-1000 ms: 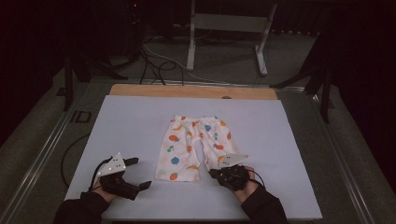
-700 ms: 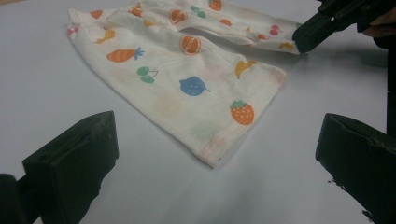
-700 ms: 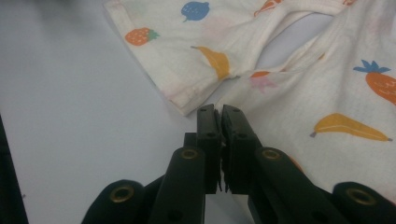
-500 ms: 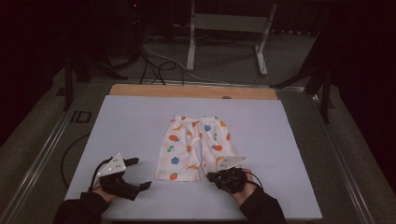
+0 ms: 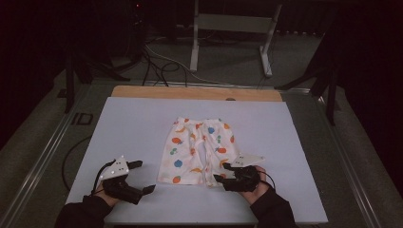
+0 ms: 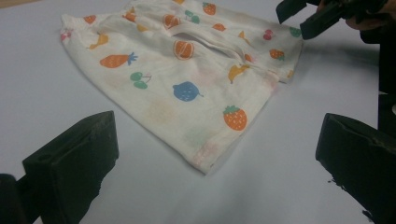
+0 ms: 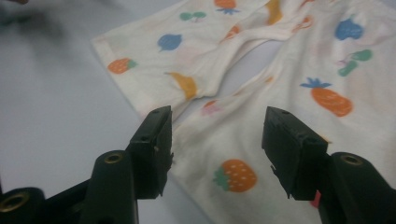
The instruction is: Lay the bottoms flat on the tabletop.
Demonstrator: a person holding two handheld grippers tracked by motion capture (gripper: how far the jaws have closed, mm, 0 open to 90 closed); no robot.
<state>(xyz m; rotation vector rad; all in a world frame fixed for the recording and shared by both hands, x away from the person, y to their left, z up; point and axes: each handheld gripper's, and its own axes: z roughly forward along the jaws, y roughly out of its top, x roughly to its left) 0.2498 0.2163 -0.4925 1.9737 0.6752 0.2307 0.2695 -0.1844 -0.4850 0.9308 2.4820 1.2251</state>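
- Shorts [image 5: 198,150], small and white with a fruit print, lie flat near the middle of the white sheet [image 5: 133,123] that covers the table, a little toward the person's side.
- At the far left, the sheet's left edge runs beside a metal rail [image 5: 45,156]; between that edge and the shorts the sheet is bare, and it is bare again beyond the waistband.
- The left gripper [image 5: 138,178] sits low on the sheet near the front edge, well apart from the shorts' left leg, with bare sheet between. Its jaws stand wide apart with nothing between them; in the left gripper view the nearest hem corner [image 6: 205,165] lies ahead of them, untouched.
- The shorts' long axis runs front to back: waistband toward the wooden strip [image 5: 195,92] at the far edge, the two leg openings toward the person. The legs lie side by side with a narrow slit between them.
- The right gripper [image 5: 223,173] is at the right leg's hem, near the front edge. Its jaws have just been opening; they now stand apart, and in the right gripper view the hem cloth with a strawberry [image 7: 236,176] lies below the gap, with no pad pressing on it.
- To the right of the shorts the sheet is bare out to its right edge.
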